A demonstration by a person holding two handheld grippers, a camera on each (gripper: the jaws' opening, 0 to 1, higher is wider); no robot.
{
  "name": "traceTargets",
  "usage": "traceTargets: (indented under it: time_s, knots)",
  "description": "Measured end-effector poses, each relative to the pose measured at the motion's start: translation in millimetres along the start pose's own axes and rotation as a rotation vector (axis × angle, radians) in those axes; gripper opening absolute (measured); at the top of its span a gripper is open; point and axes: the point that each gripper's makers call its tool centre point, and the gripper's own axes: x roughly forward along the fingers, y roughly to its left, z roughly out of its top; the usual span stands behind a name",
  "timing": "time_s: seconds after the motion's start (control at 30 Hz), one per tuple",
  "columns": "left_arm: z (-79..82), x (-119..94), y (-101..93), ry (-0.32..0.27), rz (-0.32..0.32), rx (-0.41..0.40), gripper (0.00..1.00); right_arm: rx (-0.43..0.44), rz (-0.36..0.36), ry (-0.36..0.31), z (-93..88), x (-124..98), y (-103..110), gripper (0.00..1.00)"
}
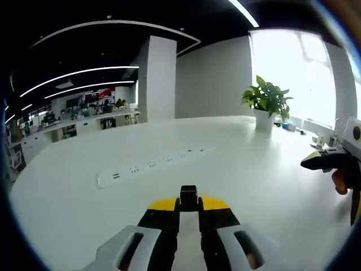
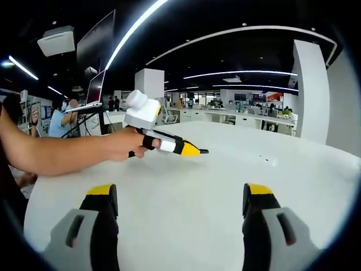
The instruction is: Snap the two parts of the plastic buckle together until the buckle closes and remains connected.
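A small black buckle part is pinched between the yellow tips of the left claw, jaws nearly shut on it, poking forward along the claw's own line. The right claw is held wide with nothing between its jaws, and the second buckle part can't be made out anywhere, so the mating half probably needs finding first. From the buckle part, the white counter is seen running on flat and bare, so there's plenty of room to move. A white power strip lies further out from the buckle part, to its left. The right claw is seen off to its right. A potted plant sits beyond, near the counter's far edge.
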Motion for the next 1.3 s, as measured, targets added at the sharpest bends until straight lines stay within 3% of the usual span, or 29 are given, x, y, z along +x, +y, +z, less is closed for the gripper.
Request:
traceTargets:
  time_s: [0.4,0.8,1.3]
  knots:
    - [14.5,13,3.2,0.007,0.004,0.031,0.11,0.000,0.006,-0.005,1.3,0,1,0.92]
    - [25.2,29,-1.9,-0.002,-0.041,-0.012,0.11,-0.002,0.006,-0.007,1.7,1,2,0.91]
    - [24.8,45,6.8,0.015,-0.033,0.000,0.11,-0.004,-0.012,-0.027,6.4,-1,-6,0.88]
